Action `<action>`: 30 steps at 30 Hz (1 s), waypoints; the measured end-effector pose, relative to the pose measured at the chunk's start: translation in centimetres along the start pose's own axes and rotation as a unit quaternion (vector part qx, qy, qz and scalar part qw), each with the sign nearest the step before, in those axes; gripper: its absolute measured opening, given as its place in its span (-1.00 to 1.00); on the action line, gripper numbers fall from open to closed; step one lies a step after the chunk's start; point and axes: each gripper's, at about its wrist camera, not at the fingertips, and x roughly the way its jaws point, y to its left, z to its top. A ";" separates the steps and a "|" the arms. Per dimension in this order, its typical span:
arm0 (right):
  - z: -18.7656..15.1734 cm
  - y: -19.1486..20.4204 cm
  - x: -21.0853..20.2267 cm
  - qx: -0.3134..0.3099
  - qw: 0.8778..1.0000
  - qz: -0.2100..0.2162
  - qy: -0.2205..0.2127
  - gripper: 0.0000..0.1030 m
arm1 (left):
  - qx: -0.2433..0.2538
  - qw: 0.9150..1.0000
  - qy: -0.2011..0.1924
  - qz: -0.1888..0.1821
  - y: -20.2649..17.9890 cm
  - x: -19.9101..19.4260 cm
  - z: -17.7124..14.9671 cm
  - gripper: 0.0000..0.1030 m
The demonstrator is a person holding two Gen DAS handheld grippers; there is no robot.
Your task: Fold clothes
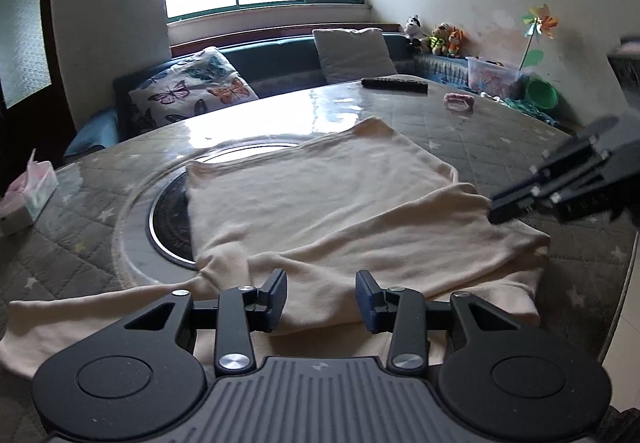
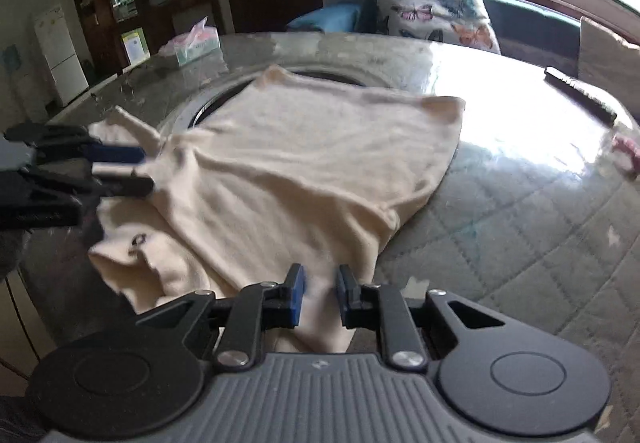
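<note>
Hovering over the near hem, the left gripper (image 1: 321, 301) has its jaws spread wide with nothing pinched between them; the cream shirt (image 1: 320, 199) just lies under the gap. Over on the other side, the right gripper (image 2: 320, 297) is narrower, jaws partly apart with a tongue of fabric running up between them. In the left view its tips sit right at a raised fold of cloth, so it looks like it's got hold of that edge, but the shot is blurry and I honestly can't tell if it's clamped.

Shirt's spread across the middle of the round table (image 1: 500, 139), partly covering the dark inset disc (image 1: 172, 219). One side is already flipped over the body, and a sleeve trails off toward the near left edge.

So I'd call this mid-fold: one flap over, the rest still loose. Next move probably needs the left jaws dropped onto the hem and closed, then both sides lifted together so the fold lands square instead of bunching.

Remote (image 1: 394, 85) and tissue box (image 1: 28, 195) are well apart from the cloth, no bother.
</note>
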 end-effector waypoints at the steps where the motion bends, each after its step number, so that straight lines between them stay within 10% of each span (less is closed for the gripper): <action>1: 0.4 0.1 -0.4 -0.008 1.000 -0.005 -0.007 -0.67 | 0.000 1.000 0.002 -0.004 -0.1 0.2 0.0 -0.21; 21: 3.0 -1.0 3.6 -0.071 0.997 -0.039 -0.001 -0.59 | -0.020 0.999 0.031 0.021 2.0 0.8 -1.3 -0.19; 30: 2.4 -1.2 2.9 -0.078 0.995 -0.059 -0.001 -0.91 | -0.024 0.999 0.020 0.044 2.6 -0.2 -0.9 -0.20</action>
